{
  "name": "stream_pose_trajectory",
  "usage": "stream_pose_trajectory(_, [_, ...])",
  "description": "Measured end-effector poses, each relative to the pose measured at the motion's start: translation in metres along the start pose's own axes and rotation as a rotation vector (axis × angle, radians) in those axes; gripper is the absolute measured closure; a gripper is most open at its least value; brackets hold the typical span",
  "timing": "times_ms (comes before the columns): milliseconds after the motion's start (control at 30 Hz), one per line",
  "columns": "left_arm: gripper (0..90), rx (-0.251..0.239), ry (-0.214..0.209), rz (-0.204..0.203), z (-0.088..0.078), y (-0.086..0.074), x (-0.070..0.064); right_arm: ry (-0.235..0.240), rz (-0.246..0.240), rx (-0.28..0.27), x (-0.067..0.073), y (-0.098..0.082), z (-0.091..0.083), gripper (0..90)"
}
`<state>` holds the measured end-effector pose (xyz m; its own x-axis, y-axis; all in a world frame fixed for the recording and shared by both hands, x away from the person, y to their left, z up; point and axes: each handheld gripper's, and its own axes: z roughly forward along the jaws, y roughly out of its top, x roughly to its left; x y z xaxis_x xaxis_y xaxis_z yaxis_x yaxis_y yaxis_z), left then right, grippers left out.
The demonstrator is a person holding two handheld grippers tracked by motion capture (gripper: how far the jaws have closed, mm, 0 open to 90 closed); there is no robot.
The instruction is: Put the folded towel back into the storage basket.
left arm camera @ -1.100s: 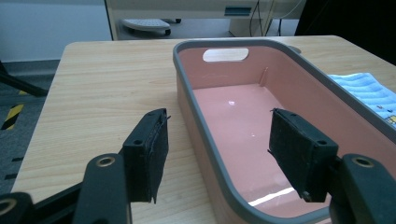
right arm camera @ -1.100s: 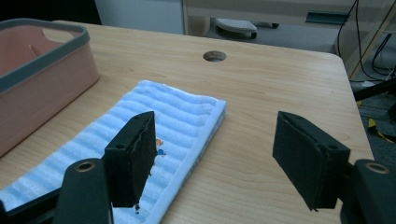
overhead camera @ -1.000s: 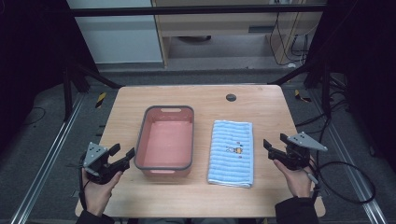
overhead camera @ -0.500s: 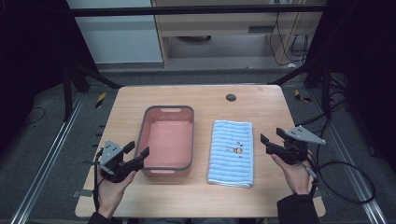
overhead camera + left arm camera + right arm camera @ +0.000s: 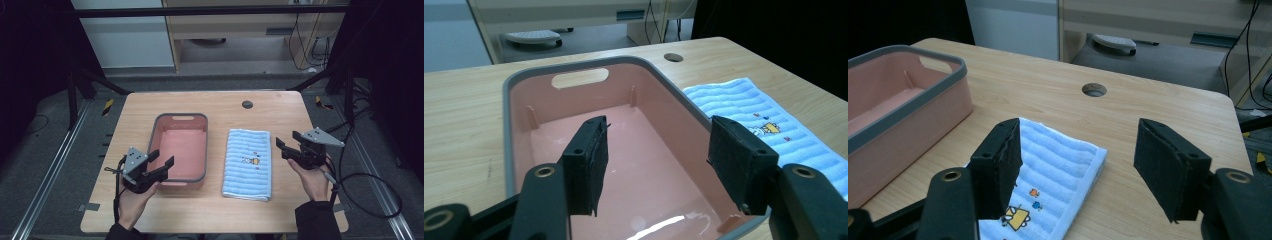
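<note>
Pink bin (image 5: pixel 180 147) lies just right of the left gripper (image 5: pixel 161 162), towel (image 5: pixel 248 163) left of the right gripper (image 5: pixel 286 144); both grippers' jaws gape apart.

The counter (image 5: pixel 220 107) is pale wood grain with a dark round hole (image 5: pixel 247 104) near its far edge. The bin (image 5: pixel 181 148) is salmon pink with a grey rim. To its right, the towel (image 5: pixel 248 162) is light blue with white ribbed stripes and a small yellow, orange and blue cartoon motif. Both hand-held grippers' jaws are black.
</note>
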<state>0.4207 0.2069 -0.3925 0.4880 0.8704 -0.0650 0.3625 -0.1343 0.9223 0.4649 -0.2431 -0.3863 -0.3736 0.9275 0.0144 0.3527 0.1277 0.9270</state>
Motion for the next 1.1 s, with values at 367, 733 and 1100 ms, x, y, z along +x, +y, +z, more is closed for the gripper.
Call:
stream_pose_trajectory(367, [42.7, 0.002, -0.051, 0.028, 0.015, 0.007, -0.025, -0.011, 0.017, 0.014, -0.005, 0.002, 0.009, 31.9])
stream_pose_trajectory(733, [45.7, 0.021, -0.103, 0.062, 0.034, 0.008, -0.05, -0.013, 0.023, 0.021, -0.006, 0.004, 0.021, 36.8])
stream_pose_trajectory(1100, [48.0, 0.042, -0.152, 0.087, 0.053, 0.008, -0.079, -0.021, 0.026, 0.024, -0.011, 0.005, 0.034, 38.9])
